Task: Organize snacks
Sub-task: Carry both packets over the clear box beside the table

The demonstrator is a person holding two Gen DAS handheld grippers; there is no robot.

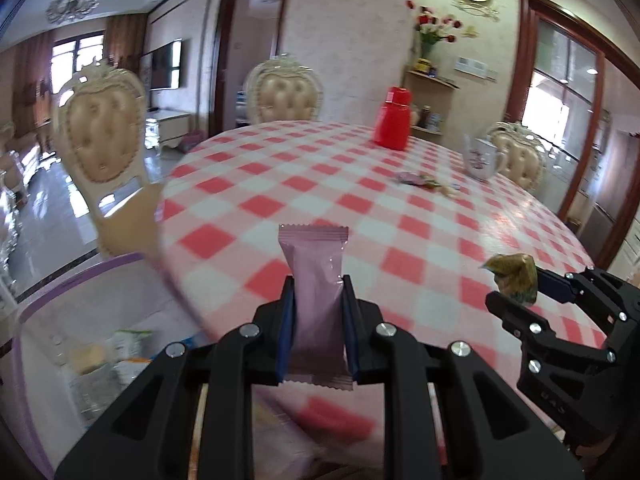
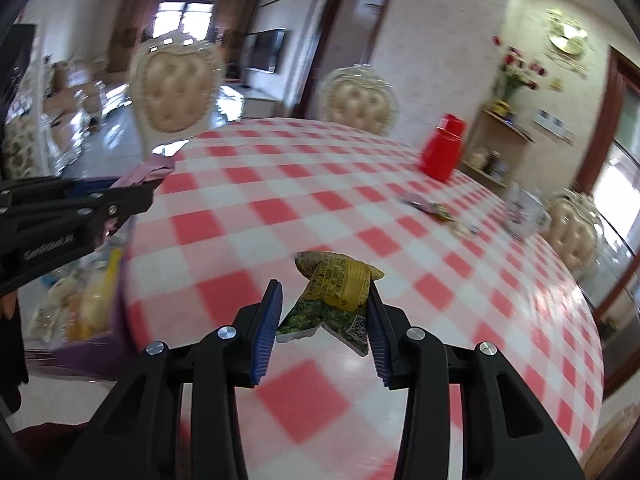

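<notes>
Over a round table in a red-and-white checked cloth (image 1: 320, 184), with cream tufted chairs (image 1: 100, 136) behind, the left gripper (image 1: 318, 292) clamps an upright pink foil snack packet (image 1: 316, 300) above the near edge while the right gripper (image 2: 324, 300) pinches a crumpled green-and-yellow snack wrapper (image 2: 336, 292), a red plastic jar (image 1: 394, 118) standing far right.

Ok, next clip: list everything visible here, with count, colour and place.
pink snack packet: 1, pink, in left gripper
green-yellow snack packet: 1, between right gripper's fingers
loose snacks: small pile, mixed, far table
storage bin: 1, purple-rimmed, beside table, snacks inside
red container: 1, far table
mug: 1, white floral, far right
table: 1, red-white check
chairs: 3, cream
left gripper: black
right gripper: black
</notes>
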